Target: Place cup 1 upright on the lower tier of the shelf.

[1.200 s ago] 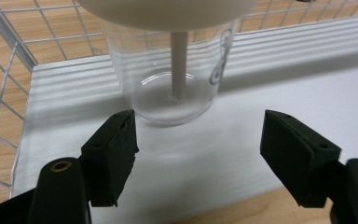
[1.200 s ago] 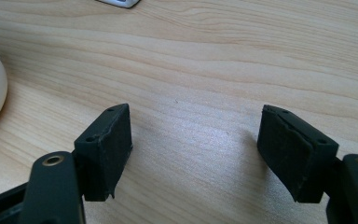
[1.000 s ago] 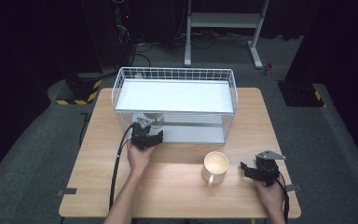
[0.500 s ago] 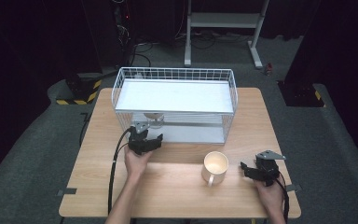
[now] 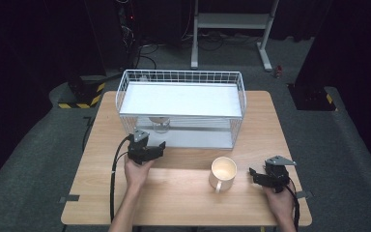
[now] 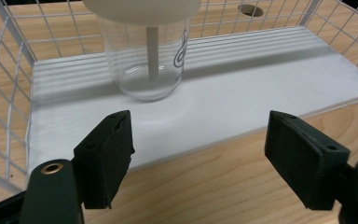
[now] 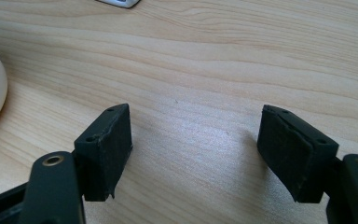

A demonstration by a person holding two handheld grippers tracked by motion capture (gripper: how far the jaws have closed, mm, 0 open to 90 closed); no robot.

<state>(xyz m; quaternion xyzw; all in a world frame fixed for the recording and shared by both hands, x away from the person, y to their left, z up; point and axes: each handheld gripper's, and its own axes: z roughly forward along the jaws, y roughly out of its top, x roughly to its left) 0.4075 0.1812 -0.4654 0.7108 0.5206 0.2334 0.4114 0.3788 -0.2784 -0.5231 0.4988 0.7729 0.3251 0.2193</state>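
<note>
Your left gripper (image 6: 200, 154) has just been opening its jaws, and nothing sits between the pads; the glass jar (image 6: 144, 56) stands just ahead of them, a little toward the left pad, on the white lower shelf (image 6: 261, 88) of the wire rack (image 5: 181, 77). Expect the jar to be rigid, smooth and slippery, fairly light, and breakable if it knocks the wire. If you regrip it, take the clear wall low down, below the wide cream lid (image 6: 142, 9), with a pad on each side. It looks cylindrical and transparent, with a small dark swirl printed on it and a pale stem running down inside from the lid. Your right gripper (image 7: 196, 154) rests with jaws apart over bare wood, empty, the cream mug (image 5: 222, 172) just off its left pad.
</note>
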